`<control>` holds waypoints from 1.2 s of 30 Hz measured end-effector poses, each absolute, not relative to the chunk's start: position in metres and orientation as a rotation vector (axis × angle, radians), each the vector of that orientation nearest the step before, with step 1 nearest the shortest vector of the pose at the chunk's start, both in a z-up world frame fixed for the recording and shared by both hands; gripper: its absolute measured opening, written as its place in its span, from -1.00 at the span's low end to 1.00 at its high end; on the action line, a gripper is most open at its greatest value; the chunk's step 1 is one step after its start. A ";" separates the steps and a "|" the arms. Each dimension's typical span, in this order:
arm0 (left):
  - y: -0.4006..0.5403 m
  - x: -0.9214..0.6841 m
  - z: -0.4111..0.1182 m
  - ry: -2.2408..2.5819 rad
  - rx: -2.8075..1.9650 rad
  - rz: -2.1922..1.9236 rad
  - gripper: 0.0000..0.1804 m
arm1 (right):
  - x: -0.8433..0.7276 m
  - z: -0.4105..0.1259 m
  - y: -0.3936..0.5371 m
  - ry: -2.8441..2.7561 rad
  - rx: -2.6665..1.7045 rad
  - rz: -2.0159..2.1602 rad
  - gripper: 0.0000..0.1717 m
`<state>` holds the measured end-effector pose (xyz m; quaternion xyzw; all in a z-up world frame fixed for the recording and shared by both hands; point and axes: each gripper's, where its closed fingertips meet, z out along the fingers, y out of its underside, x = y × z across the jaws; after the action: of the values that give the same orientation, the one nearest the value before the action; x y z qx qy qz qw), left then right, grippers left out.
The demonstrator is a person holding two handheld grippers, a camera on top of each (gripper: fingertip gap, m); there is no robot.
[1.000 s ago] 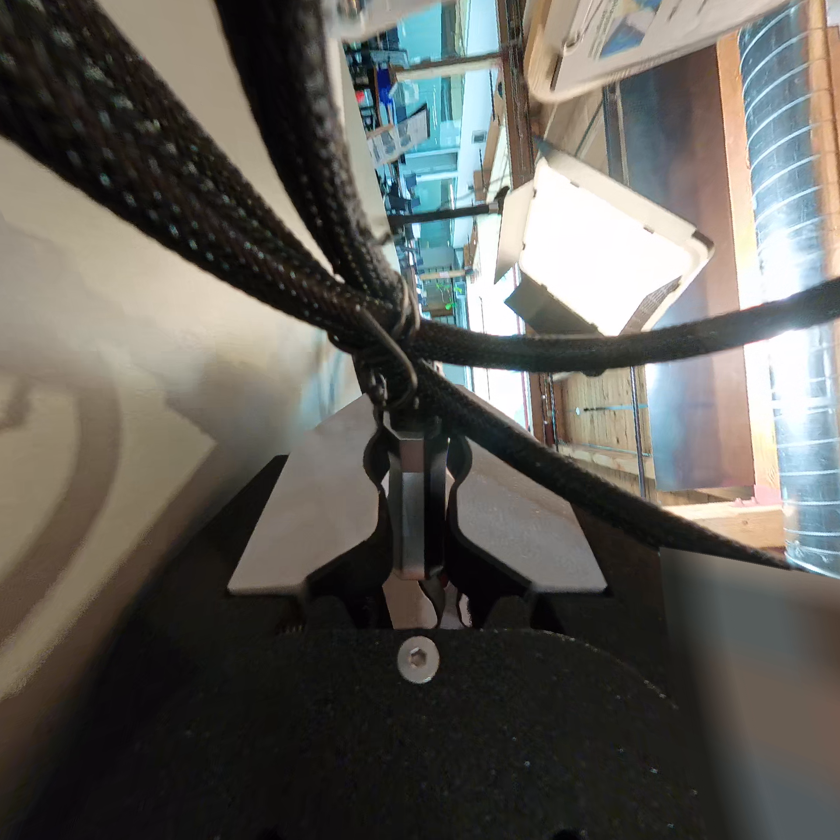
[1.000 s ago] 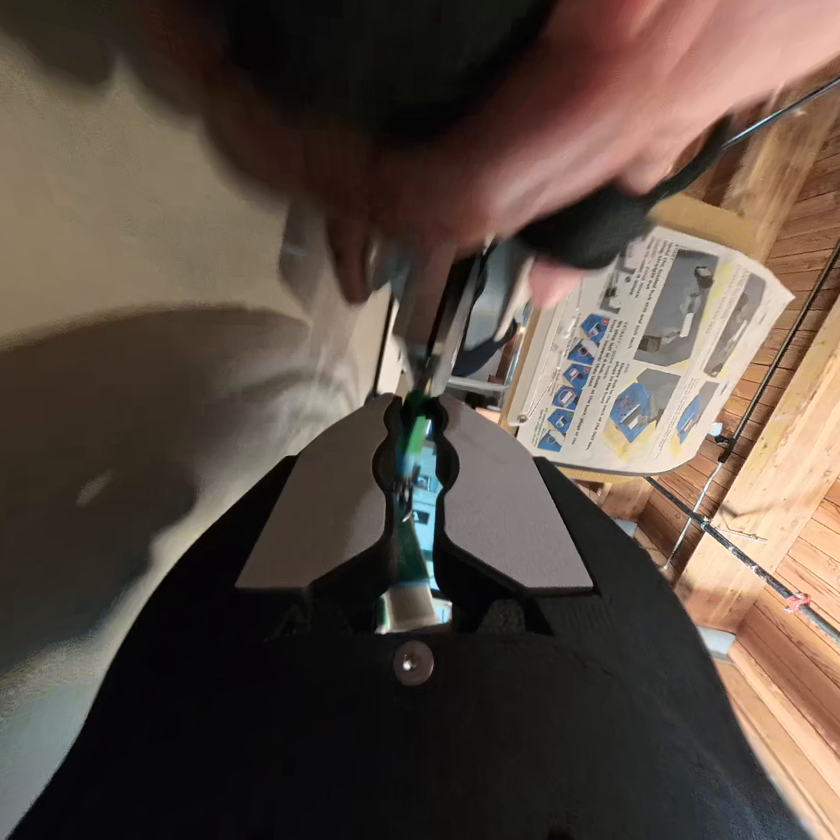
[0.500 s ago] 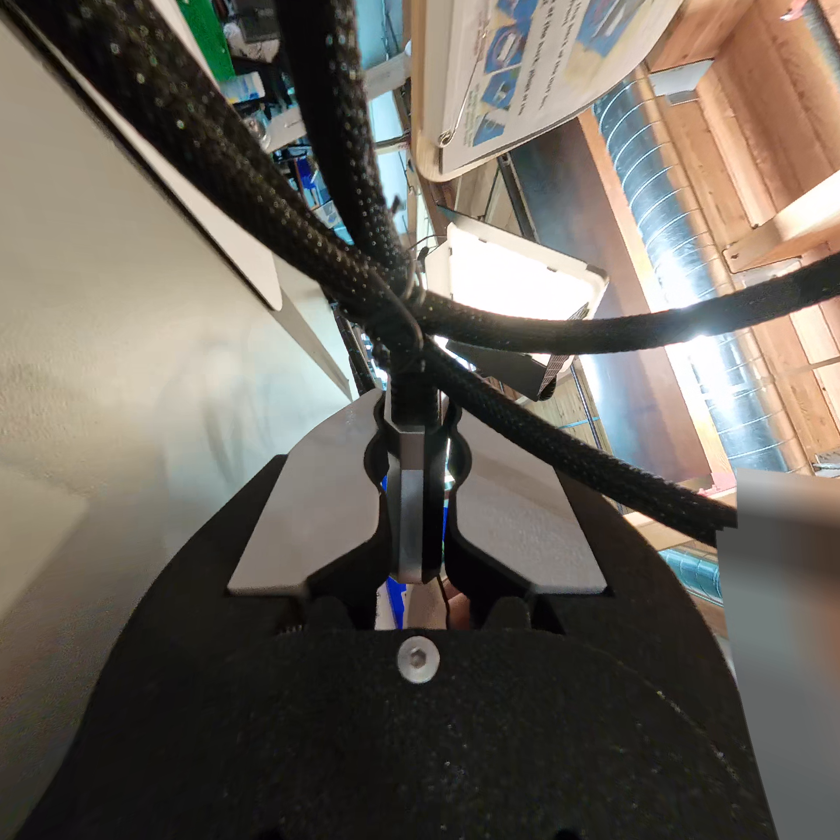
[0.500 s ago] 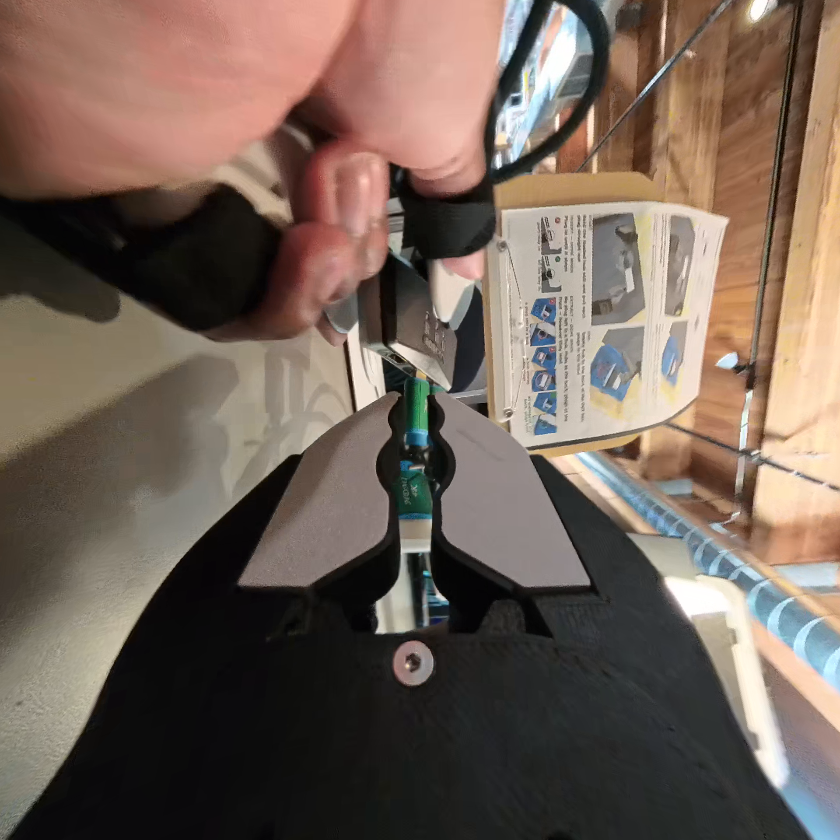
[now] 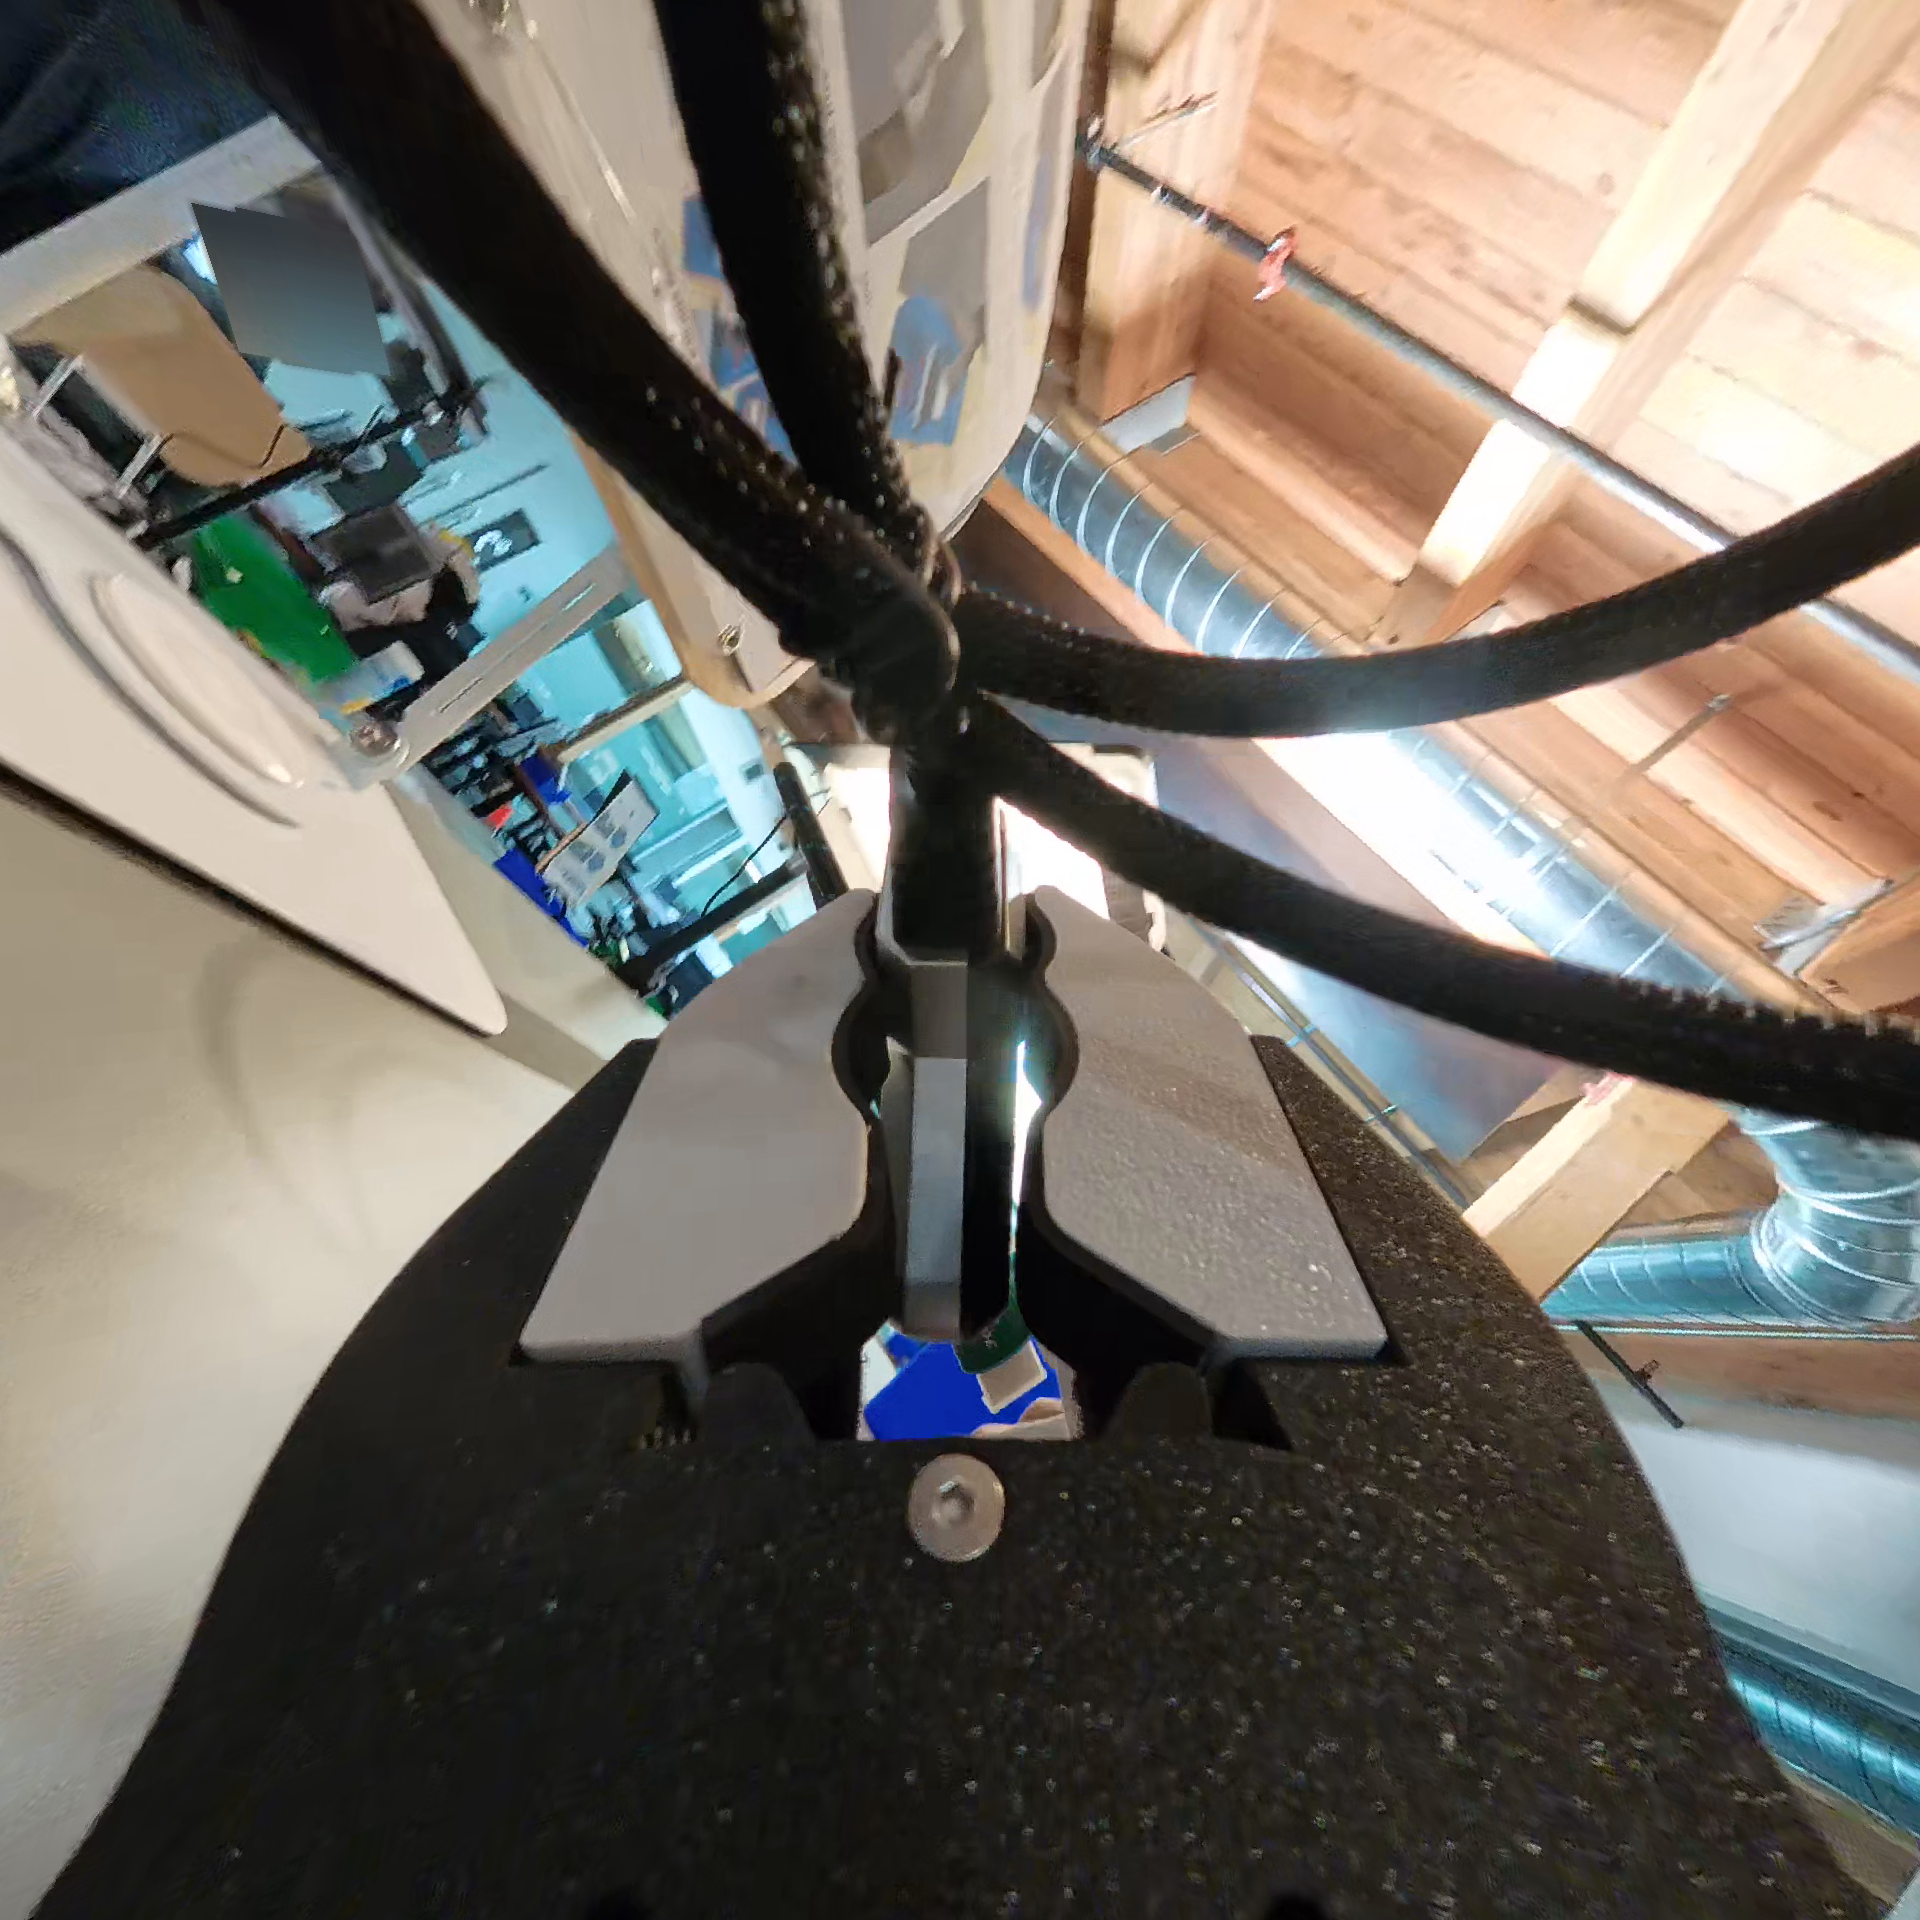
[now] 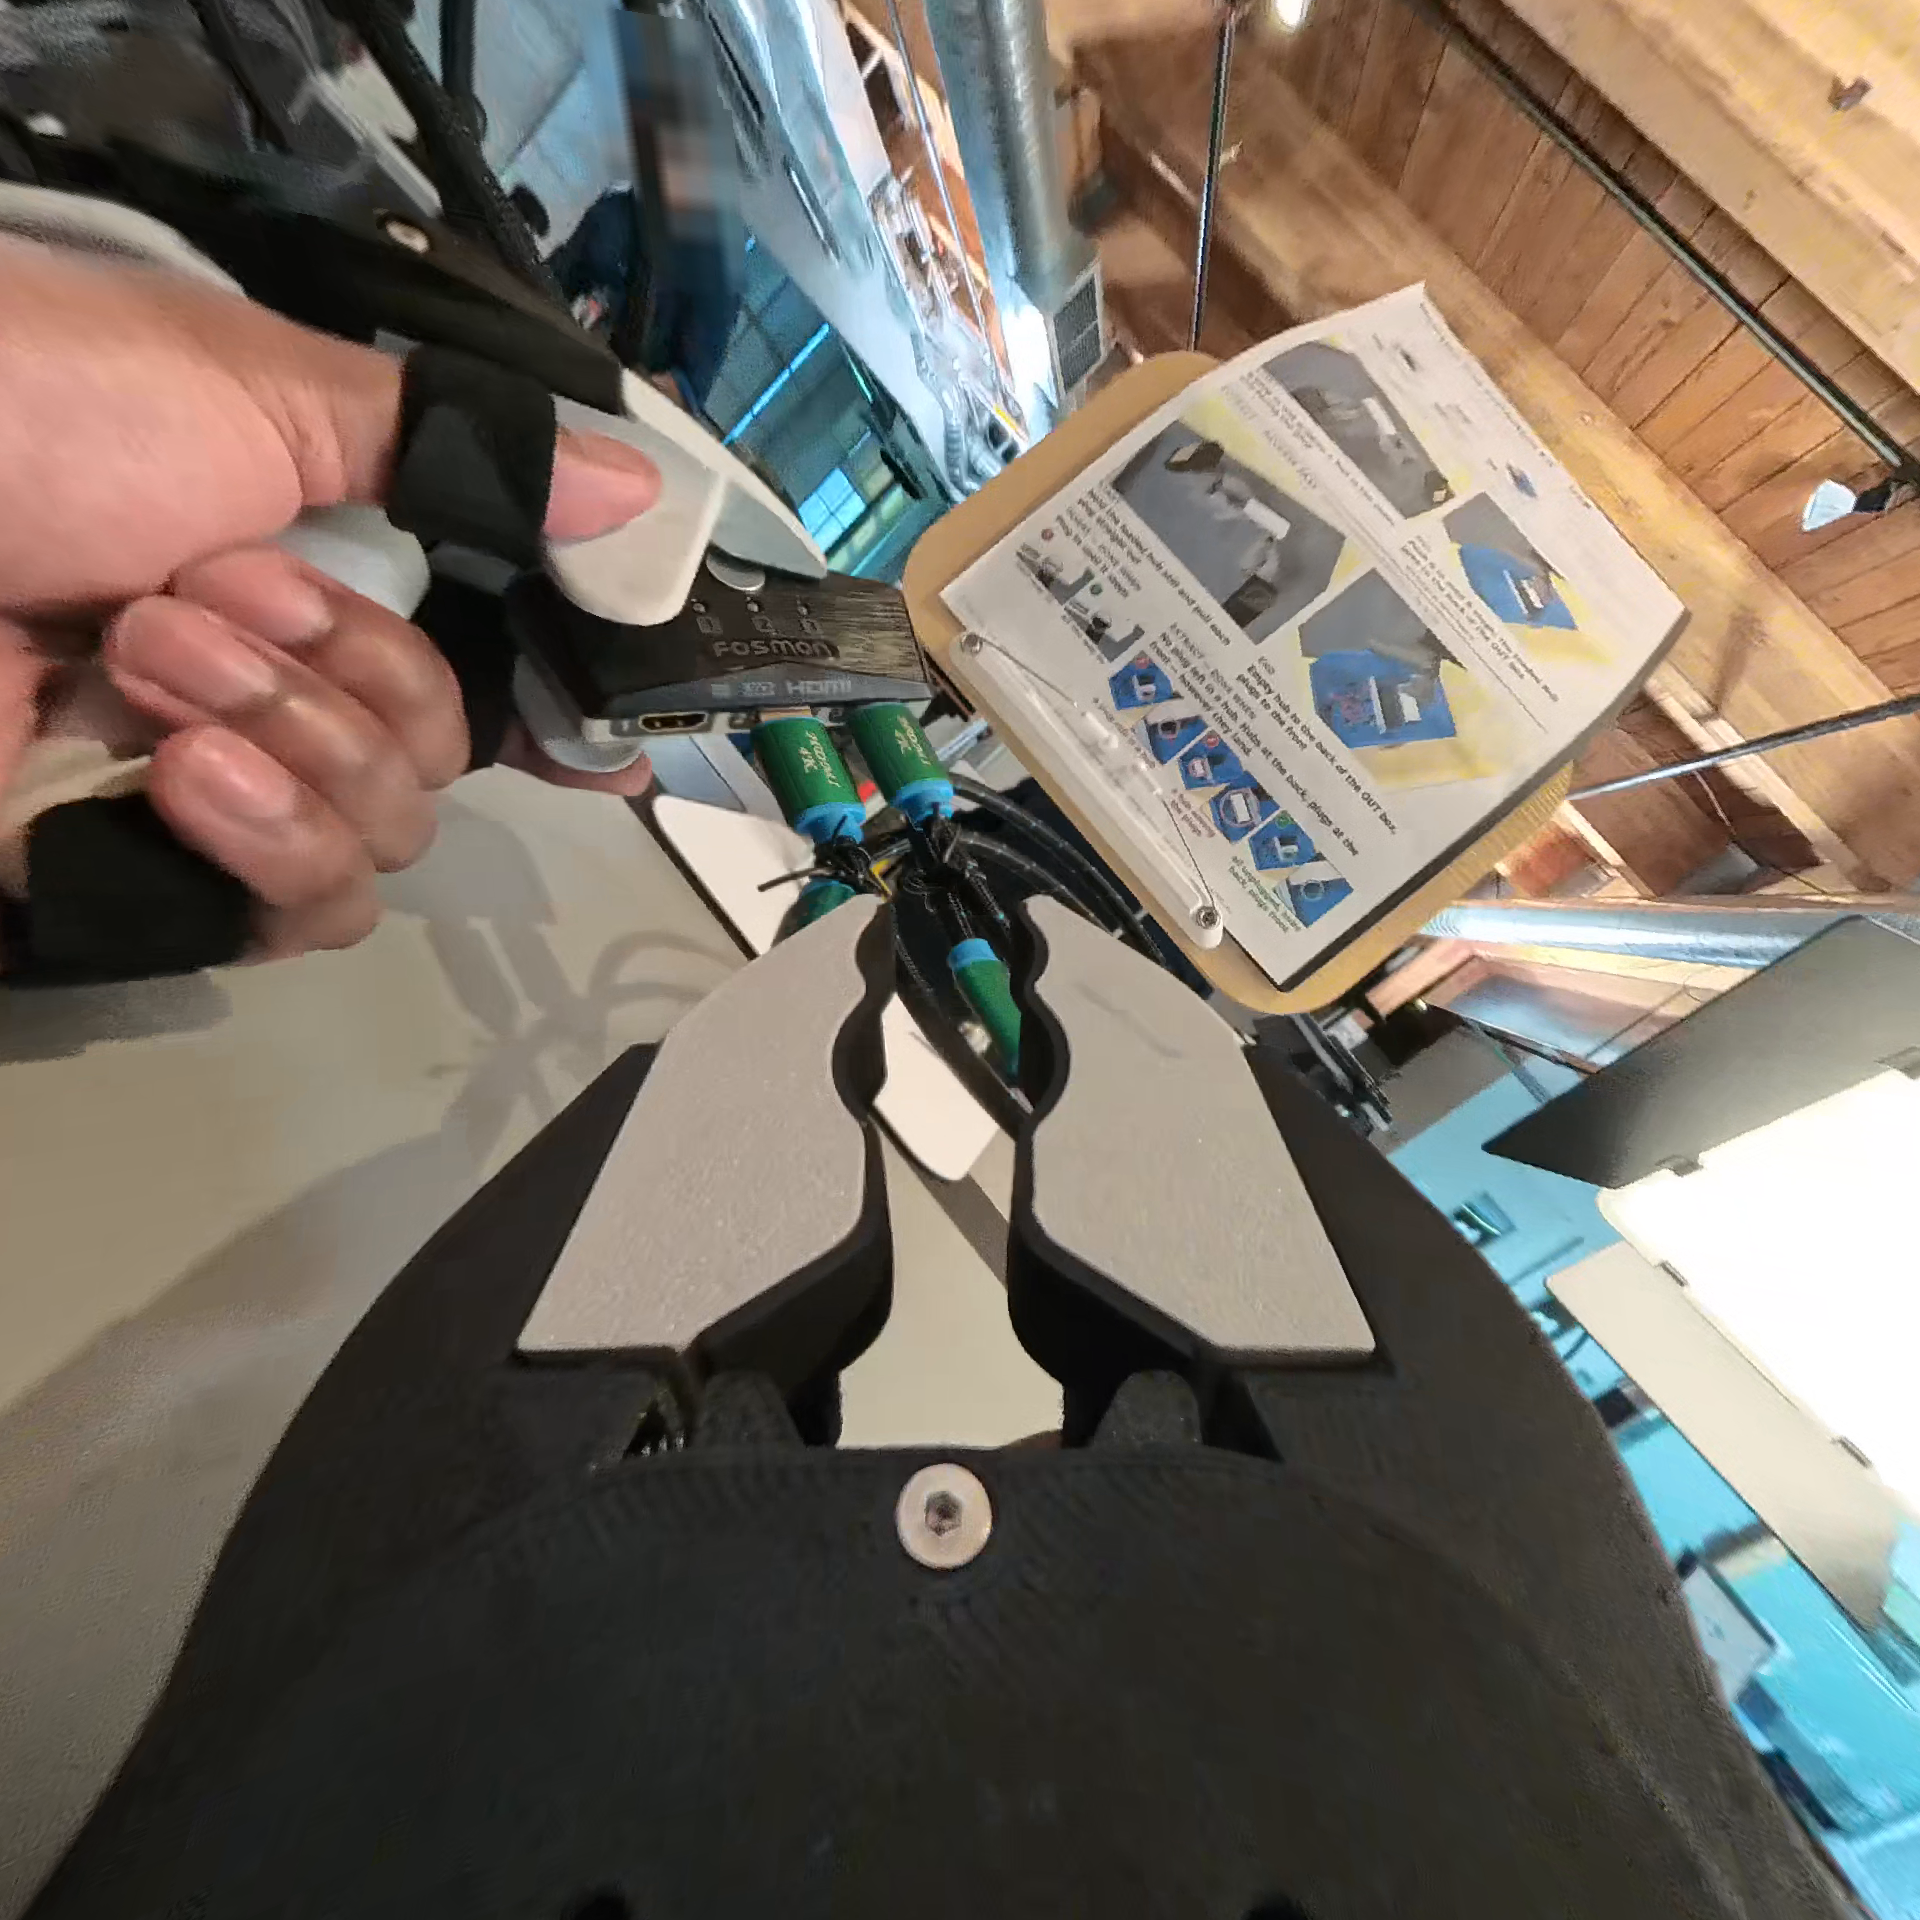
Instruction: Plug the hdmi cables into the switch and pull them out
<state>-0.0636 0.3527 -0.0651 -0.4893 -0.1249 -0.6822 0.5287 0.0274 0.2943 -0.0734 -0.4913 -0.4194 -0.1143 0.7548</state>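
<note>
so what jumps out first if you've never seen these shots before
In the right wrist view, a hand at upper left grips the other gripper, which clamps a black switch box with two green plugs in its lower edge. To their right stands a clipboard with an illustrated sheet. In the left wrist view, thick black braided cables fan out above the jaws.

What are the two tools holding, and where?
Left tool pinches the black box by its end away from the green plugs. Right tool is open and holds nothing.
</note>
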 end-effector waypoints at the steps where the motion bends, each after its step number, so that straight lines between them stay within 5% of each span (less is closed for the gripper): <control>1: 0.351 -0.067 -0.062 -0.303 -1.122 -1.627 -0.76 | 0.027 -0.072 0.292 -0.916 -1.061 -0.227 -0.76; 7: 0.348 -0.089 -0.060 -0.380 -0.982 -1.645 -0.76 | 0.006 -0.062 0.264 -0.774 -1.191 0.191 -0.80; 9: 0.349 -0.093 -0.059 -0.388 -0.978 -1.640 -0.76 | -0.032 -0.058 0.233 -0.662 -1.257 0.542 -0.95; 18: 0.341 -0.083 -0.056 -0.332 -0.964 -1.642 -0.76 | -0.042 -0.066 0.242 -0.363 -1.419 1.086 -0.71; 28: 0.336 -0.104 -0.047 -0.406 -0.820 -1.632 -0.76 | -0.006 -0.087 0.261 -0.250 -1.606 1.010 -0.72; 32: 0.330 -0.095 -0.035 -0.342 -0.800 -1.670 -0.76 | -0.009 -0.089 0.264 -0.224 -1.630 1.195 -0.42; 36: 0.328 -0.068 -0.033 -0.240 -0.893 -1.678 -0.76 | 0.000 -0.080 0.270 -0.190 -1.566 1.320 -0.37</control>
<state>-0.0684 0.3281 -0.0335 -0.3812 -0.1026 -0.7164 0.5753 -0.0002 0.2703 -0.0800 -0.6520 -0.0791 0.5497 0.5163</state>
